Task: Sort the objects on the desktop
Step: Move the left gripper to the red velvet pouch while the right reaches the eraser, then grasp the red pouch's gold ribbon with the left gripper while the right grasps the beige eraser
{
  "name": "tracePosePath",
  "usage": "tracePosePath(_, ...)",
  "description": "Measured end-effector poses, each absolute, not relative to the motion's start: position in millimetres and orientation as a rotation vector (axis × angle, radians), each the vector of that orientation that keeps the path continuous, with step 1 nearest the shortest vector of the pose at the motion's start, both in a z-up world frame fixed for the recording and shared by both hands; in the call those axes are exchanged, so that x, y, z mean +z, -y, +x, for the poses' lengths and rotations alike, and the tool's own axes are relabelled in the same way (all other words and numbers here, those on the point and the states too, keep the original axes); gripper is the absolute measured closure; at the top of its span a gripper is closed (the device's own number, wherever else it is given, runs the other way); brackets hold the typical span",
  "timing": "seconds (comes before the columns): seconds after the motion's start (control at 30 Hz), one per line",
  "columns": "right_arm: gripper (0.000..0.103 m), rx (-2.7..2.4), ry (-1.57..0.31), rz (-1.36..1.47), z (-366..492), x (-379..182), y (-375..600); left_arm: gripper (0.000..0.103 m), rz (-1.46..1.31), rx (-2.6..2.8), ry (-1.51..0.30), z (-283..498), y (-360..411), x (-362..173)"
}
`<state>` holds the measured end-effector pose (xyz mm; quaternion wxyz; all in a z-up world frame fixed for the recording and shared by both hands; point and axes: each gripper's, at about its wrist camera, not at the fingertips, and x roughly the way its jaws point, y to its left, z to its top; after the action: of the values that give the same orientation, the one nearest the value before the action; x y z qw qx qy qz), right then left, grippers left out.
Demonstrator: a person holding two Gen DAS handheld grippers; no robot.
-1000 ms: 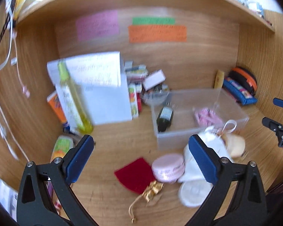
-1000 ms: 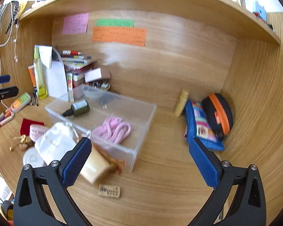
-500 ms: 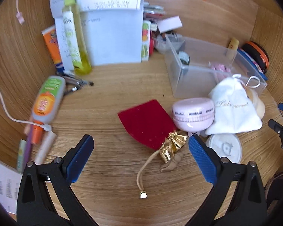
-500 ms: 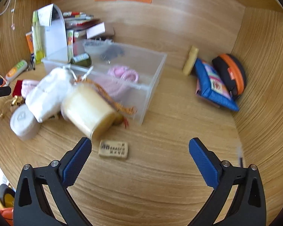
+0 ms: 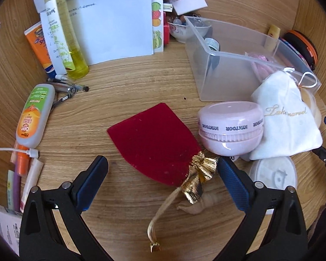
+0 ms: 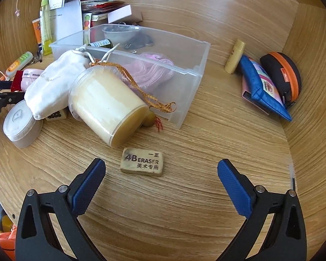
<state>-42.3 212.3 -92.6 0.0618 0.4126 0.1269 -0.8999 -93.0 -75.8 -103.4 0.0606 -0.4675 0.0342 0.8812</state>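
Observation:
My left gripper [image 5: 162, 168] is open, low over the desk, its fingers straddling the near end of a red velvet pouch [image 5: 154, 143] with a gold bow [image 5: 201, 175]. Right of the pouch sit a pink round case [image 5: 230, 128], a white drawstring bag [image 5: 286, 119] and a white lidded jar [image 5: 272, 175]. My right gripper [image 6: 162, 173] is open just short of a tan 4B eraser [image 6: 142, 162]. Beyond it a cream jar [image 6: 108, 106] lies on its side against a clear plastic bin [image 6: 184, 65] holding pink cord and a small dark bottle.
A yellow spray bottle [image 5: 63, 34], white papers [image 5: 115, 21] and an orange tube stand at the back left. A repellent bottle [image 5: 33, 115], pens and a white cable lie at the left. A blue pouch [image 6: 263, 89], an orange-trimmed case [image 6: 282, 76] and a yellow stick sit at the right wall.
Both grippers have tilted down and come closer to the desk: the left toward the red pouch, the right toward the eraser. Both stay open.

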Motion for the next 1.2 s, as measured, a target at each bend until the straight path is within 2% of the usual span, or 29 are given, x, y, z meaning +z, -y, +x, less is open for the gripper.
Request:
tracePosePath(0.1,0.005,-2.712,-0.381,1.242,-44,-93,-210,0.001,-1.439,2.656,-0.122,-98,73,-108)
tracePosePath(0.17,0.017,-2.691,-0.392,1.254,-45,-94,-207,0.001,-1.436,2.657,-0.106,-102,74,-109)
tracePosePath(0.2,0.019,-2.68,-0.389,1.26,-46,-94,-206,0.001,-1.438,2.659,-0.101,-103,74,-109)
tracePosePath(0.27,0.03,-2.662,-0.366,1.255,-46,-93,-206,0.001,-1.432,2.666,-0.095,-105,75,-108)
tracePosePath(0.4,0.039,-2.634,-0.331,1.253,-48,-90,-206,0.004,-1.408,2.682,-0.096,-105,77,-108)
tracePosePath(0.47,0.051,-2.614,-0.306,1.251,-48,-90,-206,0.01,-1.398,2.682,-0.092,-104,79,-107)
tracePosePath(0.67,0.066,-2.575,-0.257,1.251,-48,-89,-208,0.032,-1.383,2.681,-0.092,-107,83,-103)
tracePosePath(1.07,0.066,-2.594,-0.198,1.247,-42,-88,-218,0.064,-1.353,2.781,0.004,-112,97,-92)
tracePosePath(1.2,0.066,-2.617,-0.163,1.233,-39,-82,-225,0.066,-1.323,2.785,0.034,-111,99,-84)
